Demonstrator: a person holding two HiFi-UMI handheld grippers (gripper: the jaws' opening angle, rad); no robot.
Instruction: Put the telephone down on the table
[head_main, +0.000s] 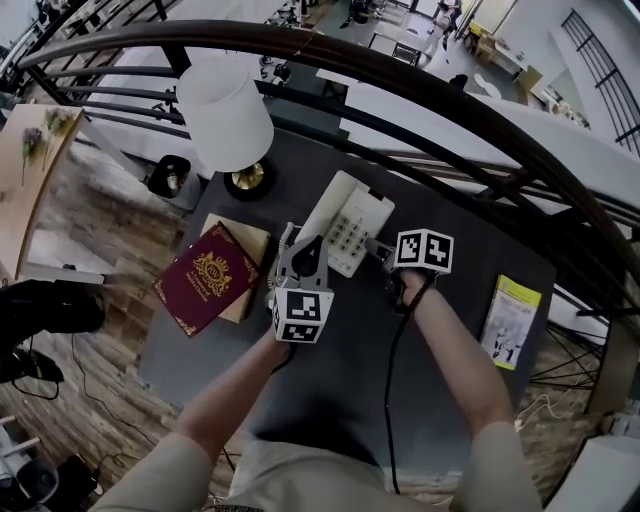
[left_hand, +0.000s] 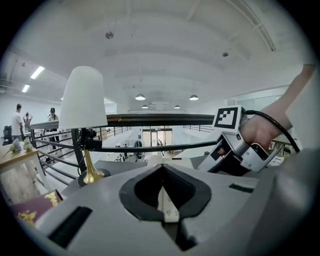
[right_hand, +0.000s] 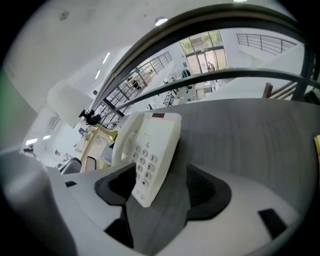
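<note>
Right gripper (right_hand: 162, 187) spread round a corner of the telephone (right_hand: 150, 150) (keys 1 to 9 legible), left gripper (left_hand: 163, 187) pressed together.

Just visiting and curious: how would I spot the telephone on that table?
Find the dark grey table beside the curved railing, with a white-shaded lamp at its far edge. Near the lamp lies the telephone, the only cream, keypad-faced thing there; its neighbours are a maroon book and a yellow leaflet.
</note>
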